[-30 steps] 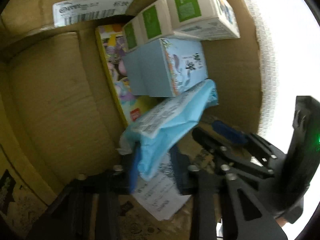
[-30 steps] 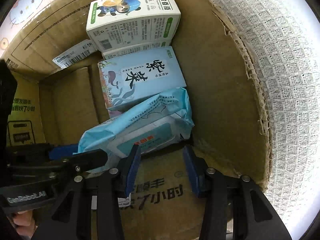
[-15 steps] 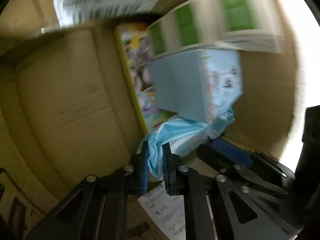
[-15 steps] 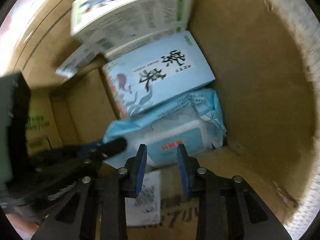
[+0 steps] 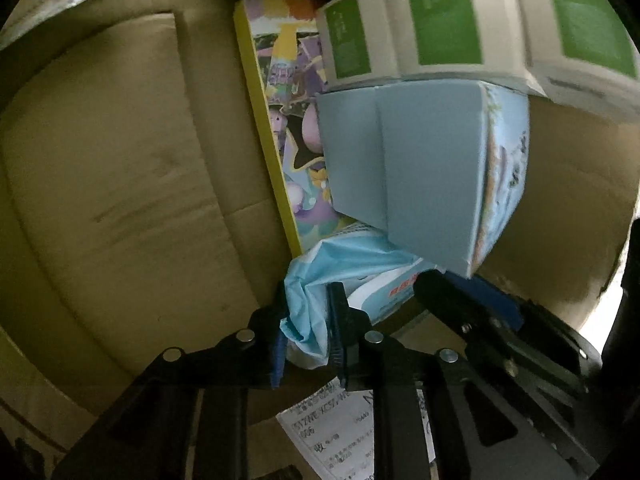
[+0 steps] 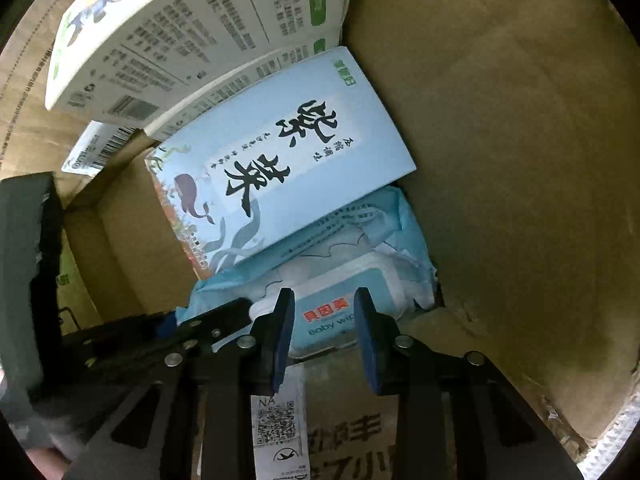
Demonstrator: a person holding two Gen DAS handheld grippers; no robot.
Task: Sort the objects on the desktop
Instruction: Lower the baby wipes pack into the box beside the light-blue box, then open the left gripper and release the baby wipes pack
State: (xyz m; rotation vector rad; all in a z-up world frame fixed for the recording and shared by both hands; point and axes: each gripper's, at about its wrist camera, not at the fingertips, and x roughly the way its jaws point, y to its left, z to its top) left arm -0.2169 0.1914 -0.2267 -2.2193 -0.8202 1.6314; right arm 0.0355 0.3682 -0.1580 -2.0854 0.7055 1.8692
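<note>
Jaws: left gripper (image 5: 306, 334) now pinches wipes pack (image 6: 340, 300) corner; right gripper (image 6: 324, 336) spread, closer; pack reads "Baby wip".

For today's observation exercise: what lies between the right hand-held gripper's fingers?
The baby wipes pack's white lid end, seen in the right wrist view; the right hand-held gripper stands open.

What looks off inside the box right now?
The wipes pack is wedged under the light blue box, which sits tilted on it. The left gripper pinches the pack's crumpled end; the right gripper straddles its lid, open.
</note>
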